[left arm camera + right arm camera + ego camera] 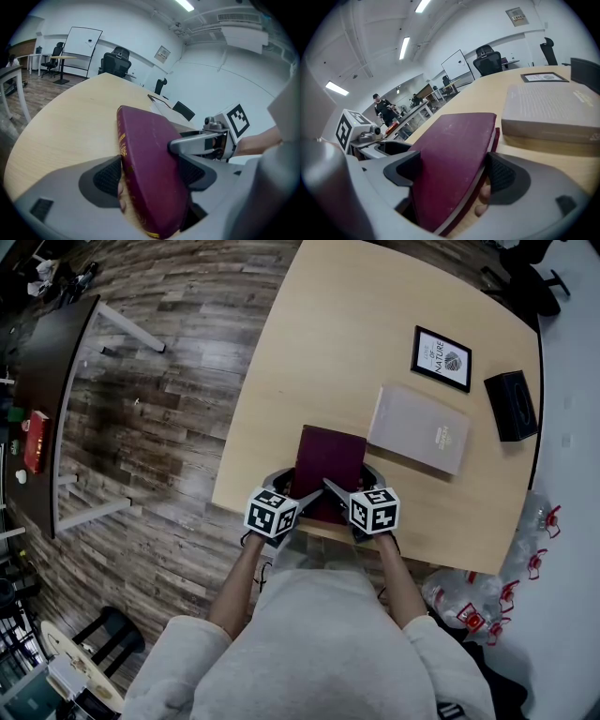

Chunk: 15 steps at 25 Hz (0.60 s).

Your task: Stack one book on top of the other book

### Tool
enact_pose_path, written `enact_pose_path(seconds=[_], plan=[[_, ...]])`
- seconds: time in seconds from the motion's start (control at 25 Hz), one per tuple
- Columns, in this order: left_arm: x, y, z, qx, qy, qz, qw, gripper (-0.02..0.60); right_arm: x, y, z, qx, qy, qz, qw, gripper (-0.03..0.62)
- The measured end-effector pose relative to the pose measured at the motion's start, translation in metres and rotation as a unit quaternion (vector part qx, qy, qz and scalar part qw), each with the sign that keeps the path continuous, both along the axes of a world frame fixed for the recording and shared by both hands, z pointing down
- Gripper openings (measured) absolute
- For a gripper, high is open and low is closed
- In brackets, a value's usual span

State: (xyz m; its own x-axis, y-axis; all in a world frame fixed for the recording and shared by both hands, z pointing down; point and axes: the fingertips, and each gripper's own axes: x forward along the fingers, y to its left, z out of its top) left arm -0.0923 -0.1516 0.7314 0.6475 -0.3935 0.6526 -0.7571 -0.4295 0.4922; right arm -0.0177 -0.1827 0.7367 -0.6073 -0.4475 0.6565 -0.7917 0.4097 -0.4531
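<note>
A maroon book (327, 461) lies at the near edge of the wooden table, its near end over the edge. Both grippers clamp that near end. My left gripper (302, 500) is shut on the maroon book (150, 171) at its spine corner. At the other corner my right gripper (339, 493) is shut on the same maroon book (449, 161), which tilts up off the table. A grey-beige book (419, 427) lies flat just to the right and farther back; the grey-beige book (555, 110) shows beside the maroon one.
A framed picture (442, 359) lies on the table (309, 343) beyond the grey-beige book, and a black box (511, 405) sits at the right edge. Wooden floor lies left of the table. A dark desk (42, 381) stands at far left. Office chairs (115, 61) stand beyond.
</note>
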Motion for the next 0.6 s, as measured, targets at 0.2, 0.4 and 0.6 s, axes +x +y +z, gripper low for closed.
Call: enact_pose_path(seconds=[0.2,0.4,0.6], plan=[[-0.001,0.0,-0.001,0.0,-0.008,-0.003,1.0,0.38,0.0,0.0,-0.002,0.003,0.001,0.005,1.0,0.428],[-0.002,-0.002,-0.005,0.01,-0.016,-0.006,0.9998,0.38,-0.001,-0.002,-0.009,0.019,0.008,0.002,1.0,0.423],[-0.004,-0.008,-0.014,0.026,-0.027,-0.006,0.9993,0.374,-0.001,-0.007,-0.02,0.039,0.016,0.007,0.999,0.417]])
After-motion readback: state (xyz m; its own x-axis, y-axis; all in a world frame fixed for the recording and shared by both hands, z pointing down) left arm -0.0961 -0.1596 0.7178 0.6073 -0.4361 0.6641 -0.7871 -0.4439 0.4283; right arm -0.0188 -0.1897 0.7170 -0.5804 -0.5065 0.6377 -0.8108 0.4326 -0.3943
